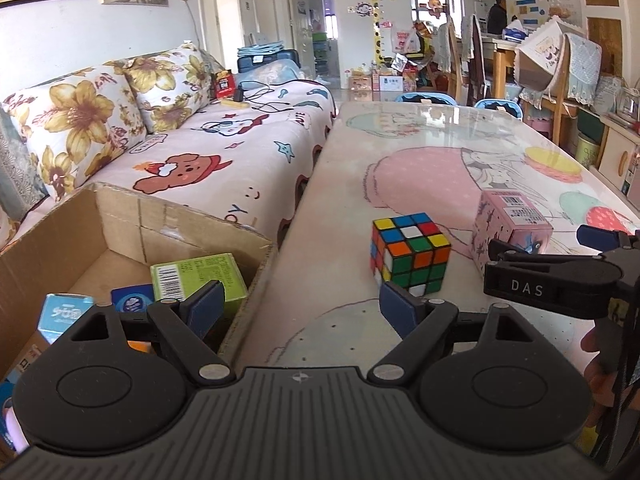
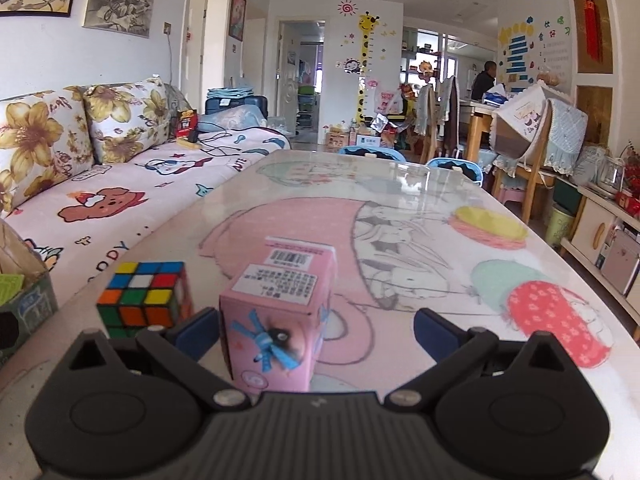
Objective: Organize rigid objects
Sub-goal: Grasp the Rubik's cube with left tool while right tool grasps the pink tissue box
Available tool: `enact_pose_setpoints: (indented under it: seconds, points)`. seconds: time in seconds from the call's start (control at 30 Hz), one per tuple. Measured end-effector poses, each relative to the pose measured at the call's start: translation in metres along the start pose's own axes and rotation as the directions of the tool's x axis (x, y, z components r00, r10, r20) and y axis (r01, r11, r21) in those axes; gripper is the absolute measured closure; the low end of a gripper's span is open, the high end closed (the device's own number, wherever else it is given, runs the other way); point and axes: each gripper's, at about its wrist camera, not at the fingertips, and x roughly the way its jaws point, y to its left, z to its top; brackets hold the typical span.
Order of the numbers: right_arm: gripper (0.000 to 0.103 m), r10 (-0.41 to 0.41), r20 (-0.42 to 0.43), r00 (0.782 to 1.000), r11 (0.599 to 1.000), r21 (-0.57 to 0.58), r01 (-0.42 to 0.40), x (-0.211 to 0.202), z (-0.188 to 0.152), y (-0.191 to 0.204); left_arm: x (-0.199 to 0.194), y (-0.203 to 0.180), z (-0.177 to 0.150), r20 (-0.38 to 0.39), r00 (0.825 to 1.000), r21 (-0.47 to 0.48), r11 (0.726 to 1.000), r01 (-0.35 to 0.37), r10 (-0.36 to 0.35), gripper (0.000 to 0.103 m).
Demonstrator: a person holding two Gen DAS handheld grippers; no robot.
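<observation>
A Rubik's cube point(image 1: 410, 258) stands on the table, just beyond my open left gripper point(image 1: 302, 306). It also shows in the right wrist view point(image 2: 142, 298). A pink box point(image 2: 278, 312) stands on the table between the fingers of my open right gripper point(image 2: 316, 334), close to the left pad and apart from the right one. The pink box point(image 1: 510, 228) and the right gripper point(image 1: 560, 256) also show at the right of the left wrist view. A cardboard box point(image 1: 176, 216) at the left holds a green box point(image 1: 200, 280) and several small blue packs.
The table point(image 2: 400, 216) has a glossy pink cartoon cover. A sofa point(image 1: 224, 148) with floral cushions runs along its left side. Blue chairs point(image 2: 372, 154), a wooden desk and shelves stand beyond the table's far end and right side.
</observation>
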Motion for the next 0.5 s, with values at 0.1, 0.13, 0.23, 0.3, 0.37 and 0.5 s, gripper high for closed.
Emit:
enact_pose_setpoints:
  seconds: [0.1,0.13,0.23,0.3,0.37,0.5]
  points:
    - [0.001,-0.001,0.000,1.000,1.000,-0.003,0.001,0.002,0.001,-0.004,0.004,-0.008,-0.002,0.004,1.000,0.016,1.000,0.023,-0.023,0.000]
    - [0.001,0.004,0.004,1.000,1.000,-0.008,-0.004,0.002,0.001,-0.004,0.006,-0.011,-0.002,0.005,1.000,0.021,0.999,0.031,-0.031,0.000]
    - [0.001,0.043,0.011,0.999,0.998,-0.038,-0.043,0.003,0.002,-0.002,0.010,-0.019,-0.005,0.012,0.999,0.026,0.998,0.048,-0.049,0.000]
    - [0.002,0.053,0.004,0.999,0.996,-0.070,-0.052,0.007,0.003,0.004,0.013,-0.021,-0.006,0.014,0.998,0.026,0.998,0.057,-0.057,0.000]
    - [0.009,0.073,-0.012,0.997,0.995,-0.069,-0.074,0.010,0.003,0.003,0.017,-0.024,-0.008,0.015,0.998,0.028,0.998,0.059,-0.059,0.000]
    - [0.034,0.106,-0.034,0.994,0.992,-0.058,-0.108,0.015,0.005,-0.001,0.022,-0.027,-0.011,0.018,0.999,0.020,0.999,0.050,-0.050,0.000]
